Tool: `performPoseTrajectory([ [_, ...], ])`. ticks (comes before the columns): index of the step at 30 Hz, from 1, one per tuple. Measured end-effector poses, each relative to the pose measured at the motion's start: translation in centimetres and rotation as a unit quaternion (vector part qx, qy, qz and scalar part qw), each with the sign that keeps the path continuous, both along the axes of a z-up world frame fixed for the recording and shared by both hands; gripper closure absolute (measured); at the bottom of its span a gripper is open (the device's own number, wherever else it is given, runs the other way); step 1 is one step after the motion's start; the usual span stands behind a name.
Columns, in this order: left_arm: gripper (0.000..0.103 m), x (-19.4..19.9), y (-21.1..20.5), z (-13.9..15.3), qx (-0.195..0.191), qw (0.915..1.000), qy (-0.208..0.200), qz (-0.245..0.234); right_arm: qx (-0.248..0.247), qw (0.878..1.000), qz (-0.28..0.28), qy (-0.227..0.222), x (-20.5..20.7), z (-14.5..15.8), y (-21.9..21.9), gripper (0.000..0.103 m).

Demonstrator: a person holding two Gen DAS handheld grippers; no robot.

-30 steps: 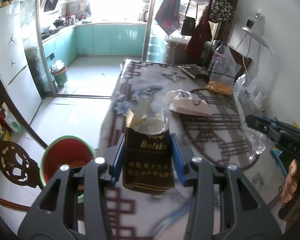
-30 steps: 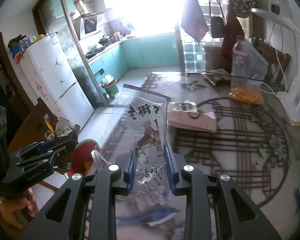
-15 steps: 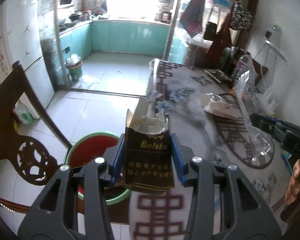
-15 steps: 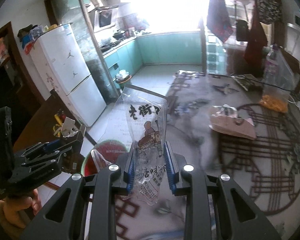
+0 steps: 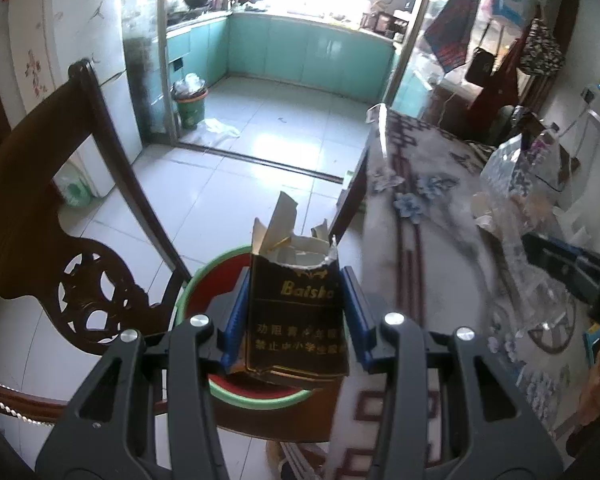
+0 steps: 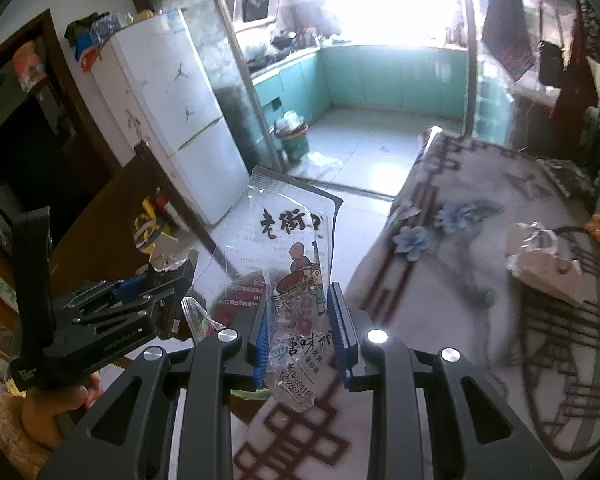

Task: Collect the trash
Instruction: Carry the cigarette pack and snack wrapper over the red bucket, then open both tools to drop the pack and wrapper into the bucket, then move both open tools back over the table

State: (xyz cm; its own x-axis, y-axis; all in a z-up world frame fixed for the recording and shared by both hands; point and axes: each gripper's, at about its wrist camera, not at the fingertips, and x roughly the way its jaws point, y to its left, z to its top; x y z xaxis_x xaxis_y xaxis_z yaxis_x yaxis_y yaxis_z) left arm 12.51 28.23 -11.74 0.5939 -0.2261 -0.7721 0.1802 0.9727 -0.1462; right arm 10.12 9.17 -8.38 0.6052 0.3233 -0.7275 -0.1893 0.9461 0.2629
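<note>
Carrying step: left tool [image 5: 296, 316] clamps the torn cigarette pack [image 5: 296, 312], right tool [image 6: 304, 332] clamps the clear wrapper [image 6: 296, 264]; next, release both over the bin [image 5: 188, 292] off the counter [image 5: 440, 240] edge.

Torn glossy paper packet [image 5: 298, 312], clear shiny plastic wrapper [image 6: 296, 264], carved wooden chair [image 5: 80, 272].

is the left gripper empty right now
No, the left gripper is shut on a torn dark cigarette pack, held upright between its blue pads above the red bin.
</note>
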Motion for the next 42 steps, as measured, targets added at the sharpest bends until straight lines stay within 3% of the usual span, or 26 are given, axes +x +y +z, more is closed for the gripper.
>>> performPoseTrajectory([
  [12,0.061,3.5,3.4,-3.5,0.001,0.9987,0.046,0.022,0.016,0.996,0.038,0.081,4.7,-5.4,4.2,0.077],
  [23,0.061,6.3,4.4,-5.3,0.003,0.9973,0.067,0.029,0.019,0.993,0.055,0.100,7.0,-6.8,5.7,0.073],
  [25,0.061,6.6,4.6,-5.5,0.003,0.9971,0.070,0.032,0.025,0.993,0.057,0.100,7.2,-6.9,5.7,0.070],
  [26,0.061,6.7,4.7,-5.6,0.004,0.9969,0.071,0.034,0.028,0.993,0.057,0.097,7.2,-6.9,5.6,0.056],
  [27,0.056,6.8,4.7,-5.6,0.006,0.9968,0.071,0.037,0.030,0.994,0.055,0.095,7.2,-6.8,5.7,0.037],
  [28,0.044,6.8,4.8,-5.7,0.007,0.9966,0.071,0.041,0.034,0.994,0.050,0.086,7.1,-6.6,5.6,0.033],
  [30,0.035,6.8,5.1,-5.4,0.002,0.9966,0.065,0.050,0.038,0.995,0.050,0.079,7.0,-6.2,5.6,0.033],
  [33,0.031,6.5,5.3,-5.1,0.003,0.9966,0.061,0.055,0.043,0.995,0.048,0.072,6.6,-5.6,5.2,0.033],
  [42,0.028,4.2,3.6,-2.7,-0.011,0.9986,0.036,0.038,0.037,0.998,0.009,0.042,3.9,-3.4,0.3,0.033],
])
